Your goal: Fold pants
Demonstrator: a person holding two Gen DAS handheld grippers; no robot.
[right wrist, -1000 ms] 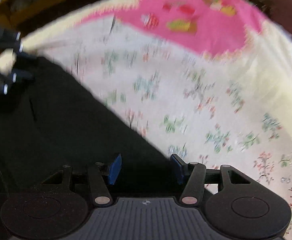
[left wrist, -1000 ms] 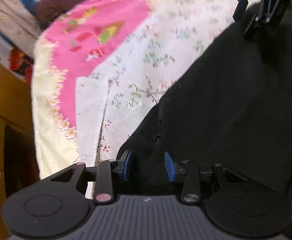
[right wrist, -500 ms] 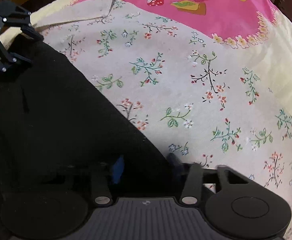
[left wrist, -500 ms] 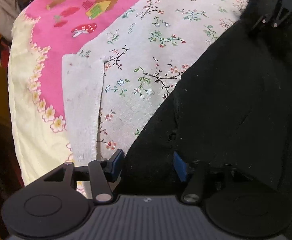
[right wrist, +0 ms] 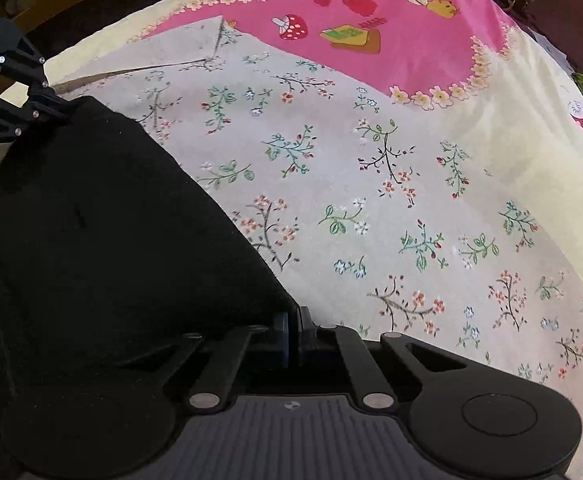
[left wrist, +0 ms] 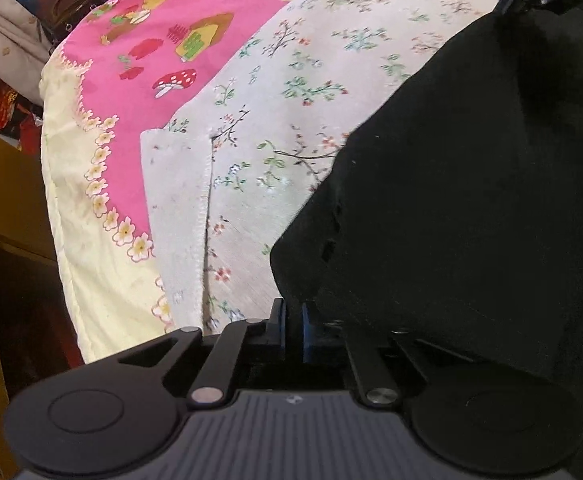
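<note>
**Black pants pinched at two corners over floral bedding**

Spread widest: a pale cotton sheet printed with small flower sprigs (right wrist: 391,184), lying over a cream quilt with a pink cartoon panel of mushrooms and a little house (left wrist: 171,52), edged with daisy trim. No readable writing anywhere.

On the floral sheet: black, matte, soft-looking pants (left wrist: 471,200), one edge stretched between both tools, hanging dark and creased.

Left gripper (left wrist: 292,326): blue pads closed tight, black cloth pinched between. Right gripper (right wrist: 293,334): likewise clamped narrow on the pants' opposite corner.
</note>
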